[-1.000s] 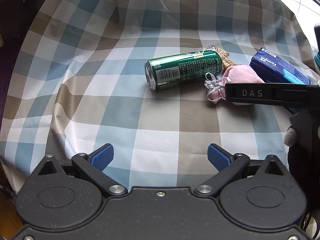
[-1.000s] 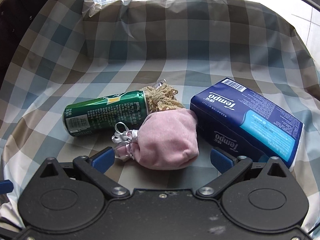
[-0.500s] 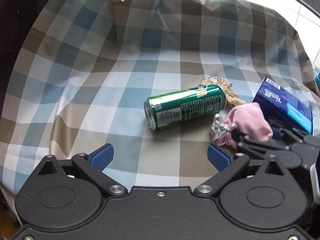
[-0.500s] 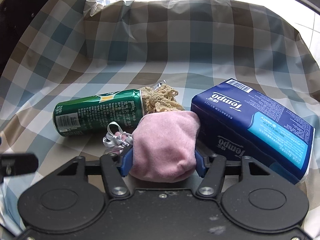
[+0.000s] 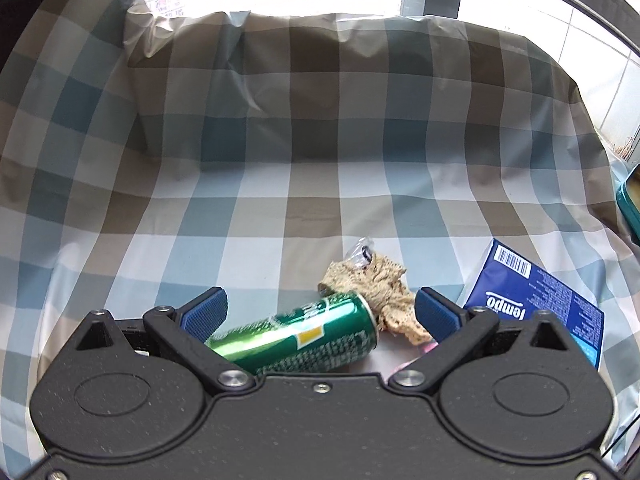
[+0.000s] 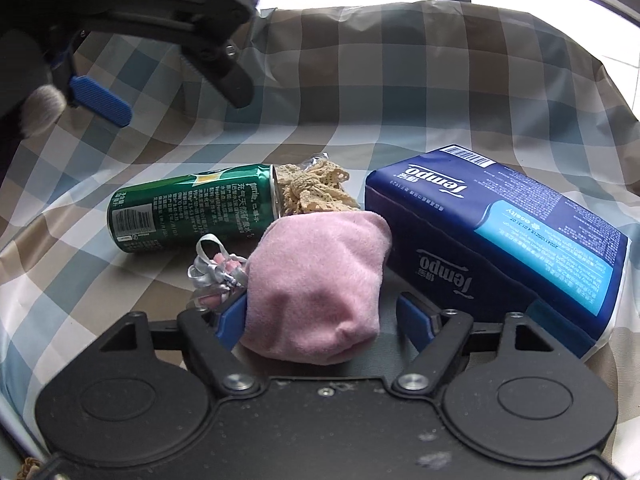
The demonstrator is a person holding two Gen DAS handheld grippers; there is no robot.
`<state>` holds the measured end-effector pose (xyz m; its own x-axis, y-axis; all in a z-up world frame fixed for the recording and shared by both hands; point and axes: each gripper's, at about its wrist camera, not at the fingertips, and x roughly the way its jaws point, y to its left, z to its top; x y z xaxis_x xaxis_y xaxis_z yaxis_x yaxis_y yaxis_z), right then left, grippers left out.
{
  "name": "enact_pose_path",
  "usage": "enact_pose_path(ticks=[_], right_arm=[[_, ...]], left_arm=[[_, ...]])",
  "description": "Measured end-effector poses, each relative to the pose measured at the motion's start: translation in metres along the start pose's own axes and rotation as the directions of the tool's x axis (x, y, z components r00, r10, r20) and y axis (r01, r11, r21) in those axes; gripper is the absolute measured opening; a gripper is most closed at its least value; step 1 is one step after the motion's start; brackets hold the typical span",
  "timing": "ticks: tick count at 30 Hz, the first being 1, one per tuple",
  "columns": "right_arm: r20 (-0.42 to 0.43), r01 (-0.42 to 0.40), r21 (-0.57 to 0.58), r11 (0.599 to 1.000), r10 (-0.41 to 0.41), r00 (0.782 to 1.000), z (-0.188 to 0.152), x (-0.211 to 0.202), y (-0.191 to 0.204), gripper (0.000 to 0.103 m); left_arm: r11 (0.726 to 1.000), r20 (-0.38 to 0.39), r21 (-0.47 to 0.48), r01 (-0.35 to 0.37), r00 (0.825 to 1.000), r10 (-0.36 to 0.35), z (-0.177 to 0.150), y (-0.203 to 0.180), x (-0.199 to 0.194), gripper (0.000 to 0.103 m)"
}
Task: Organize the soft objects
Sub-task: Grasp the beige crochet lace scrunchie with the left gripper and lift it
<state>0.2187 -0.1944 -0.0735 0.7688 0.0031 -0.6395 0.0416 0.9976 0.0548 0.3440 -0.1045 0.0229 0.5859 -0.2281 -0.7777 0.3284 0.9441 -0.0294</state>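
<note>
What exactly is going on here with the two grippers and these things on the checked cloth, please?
A person is sorting items on a checked cloth with two handheld grippers. The right gripper sits around a pink pouch; its jaws have just been opening, and the right pad stands clear of the pouch. The left gripper is open above a green can and a lace bundle. A blue tissue pack lies beside them.

A checked cloth [image 6: 400,92] in blue, tan and white covers the desk and rises at the back. On it lie a green can [image 6: 192,208] on its side, a lace bundle [image 6: 316,192] at its 3 o'clock end, a pink pouch [image 6: 316,284] at the bundle's 6 o'clock, and a blue tissue pack [image 6: 500,236] at the pouch's 3 o'clock.
</note>
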Motion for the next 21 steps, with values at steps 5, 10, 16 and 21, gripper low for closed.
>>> enact_pose_path(ticks=[5,10,16,21], right_arm=[[-0.033,-0.026,0.095,0.995,0.029,0.999,0.003,0.009,-0.016,0.093],[-0.039,0.003,0.079,0.997,0.000,0.999,0.003,0.012,-0.012,0.103],[-0.052,0.015,0.081,0.997,-0.011,0.999,0.002,0.014,-0.011,0.103],[-0.056,0.019,0.077,0.997,-0.015,0.998,0.003,0.015,-0.011,0.103]], left_arm=[[1.000,-0.049,0.020,0.006,0.999,-0.005,0.017,-0.016,0.034,0.097],[1.000,-0.141,-0.004,-0.015,0.990,0.014,0.026,-0.019,0.068,0.097],[0.997,-0.211,0.052,-0.056,0.975,0.065,0.024,-0.031,0.090,0.097],[0.997,-0.251,0.052,-0.059,0.966,0.070,0.026,-0.039,0.105,0.097]])
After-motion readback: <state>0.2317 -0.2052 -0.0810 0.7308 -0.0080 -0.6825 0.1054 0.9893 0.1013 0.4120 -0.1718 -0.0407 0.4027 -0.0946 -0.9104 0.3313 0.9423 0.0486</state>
